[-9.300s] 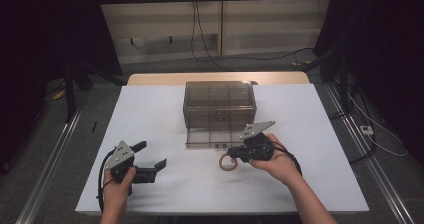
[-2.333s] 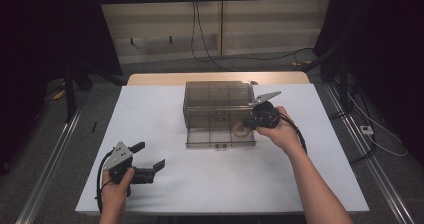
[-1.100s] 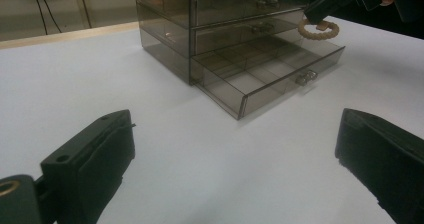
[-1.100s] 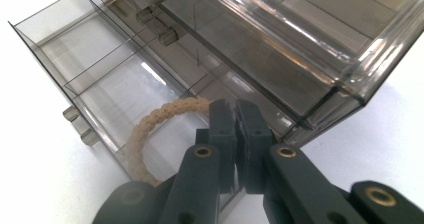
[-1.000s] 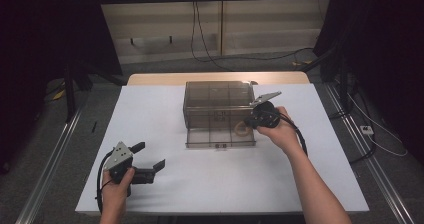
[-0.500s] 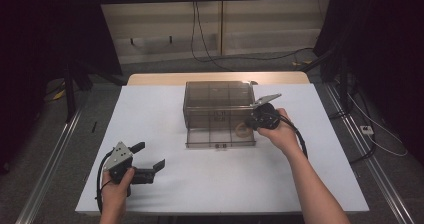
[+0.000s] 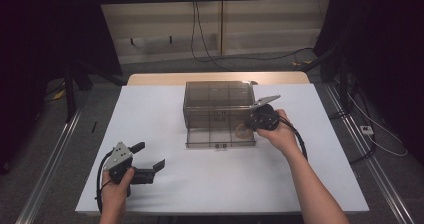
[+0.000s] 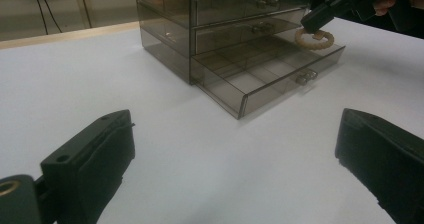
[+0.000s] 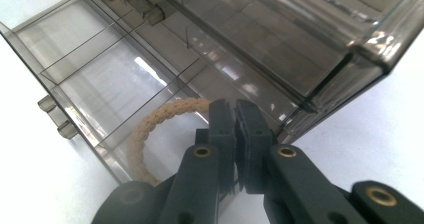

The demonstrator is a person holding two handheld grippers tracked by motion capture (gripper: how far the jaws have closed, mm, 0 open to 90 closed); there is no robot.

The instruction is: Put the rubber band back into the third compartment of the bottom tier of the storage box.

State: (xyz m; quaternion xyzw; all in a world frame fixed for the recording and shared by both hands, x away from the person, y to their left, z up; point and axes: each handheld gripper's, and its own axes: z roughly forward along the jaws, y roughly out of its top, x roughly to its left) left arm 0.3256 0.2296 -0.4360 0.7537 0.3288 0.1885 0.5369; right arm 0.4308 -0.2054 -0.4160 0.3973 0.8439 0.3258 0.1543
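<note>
A smoky translucent plastic drawer cabinet [image 7: 218,101] stands near the middle of the white table [image 7: 225,184], its bottom drawer [image 7: 220,134] pulled out towards the person. The drawer is split by thin partitions into several compartments, and two small handles sit on its front wall.

The right gripper [image 7: 252,123], held in the person's right hand [image 7: 280,131], reaches over the right end of that open drawer. Its two black jaws are pressed together on a pale beige braided rope ring [image 9: 160,129], pinching the ring at one point of its loop. In the right gripper view the ring hangs from the jaw tips over the drawer's end compartment, nearest the cabinet's corner; whether its lower edge touches the drawer floor cannot be told. In the left gripper view the same ring [image 8: 314,38] shows above the far end of the drawer, tilted, with the right gripper's tip [image 8: 320,20] on its upper edge.

The left gripper [image 7: 150,159] lies low over the near left part of the table, well apart from the cabinet, held in the person's left hand [image 7: 116,191]. Its jaws stand wide apart with nothing between them (bare white table shows in the gap), and they point towards the cabinet's front
</note>
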